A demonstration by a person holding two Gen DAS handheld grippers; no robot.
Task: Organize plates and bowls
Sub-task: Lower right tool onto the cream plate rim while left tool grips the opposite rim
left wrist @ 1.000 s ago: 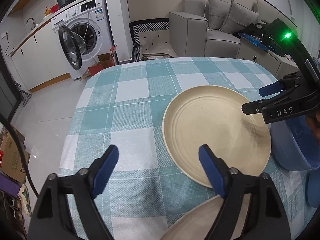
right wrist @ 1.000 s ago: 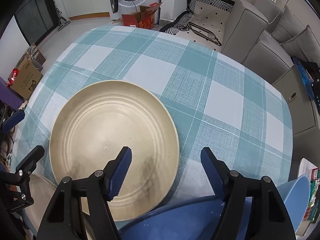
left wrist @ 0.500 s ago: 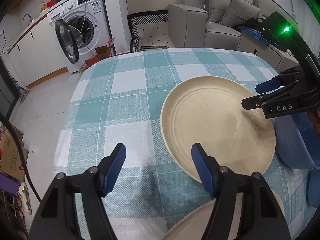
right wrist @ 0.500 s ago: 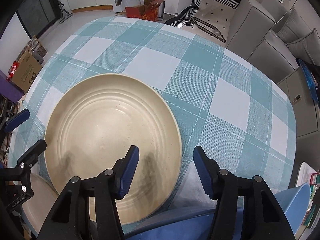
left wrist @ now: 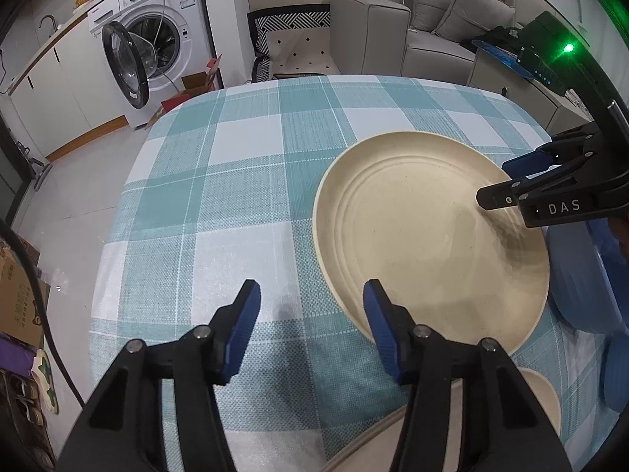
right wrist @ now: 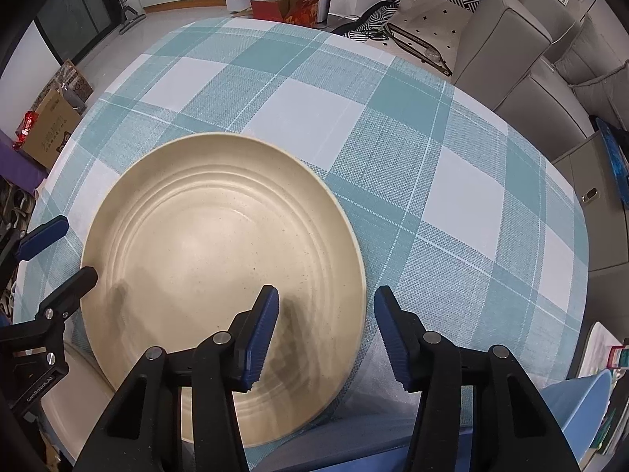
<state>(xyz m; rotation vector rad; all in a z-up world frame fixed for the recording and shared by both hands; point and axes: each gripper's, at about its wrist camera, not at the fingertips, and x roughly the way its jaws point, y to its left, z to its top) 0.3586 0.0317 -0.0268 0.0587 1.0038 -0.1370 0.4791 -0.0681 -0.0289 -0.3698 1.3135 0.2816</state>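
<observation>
A large cream plate point(left wrist: 428, 236) lies flat on the teal-and-white checked tablecloth; it also shows in the right wrist view point(right wrist: 220, 267). My left gripper point(left wrist: 310, 314) is open and empty, hovering at the plate's near left rim. My right gripper point(right wrist: 326, 314) is open and empty above the plate's right rim; it shows from the side in the left wrist view point(left wrist: 523, 185). A second cream dish point(left wrist: 538, 397) sits under my left gripper. Blue bowls point(left wrist: 582, 275) stand to the right of the plate.
The tablecloth point(right wrist: 314, 98) covers the table, whose far edge drops to the floor. Beyond it are a washing machine point(left wrist: 157, 47) with its door open, a grey sofa point(left wrist: 412, 19) and a cardboard box point(right wrist: 298, 4).
Both grippers' jaws have narrowed somewhat but remain open. The left gripper has shifted a little left and back, so the plate sits further right in its view.
</observation>
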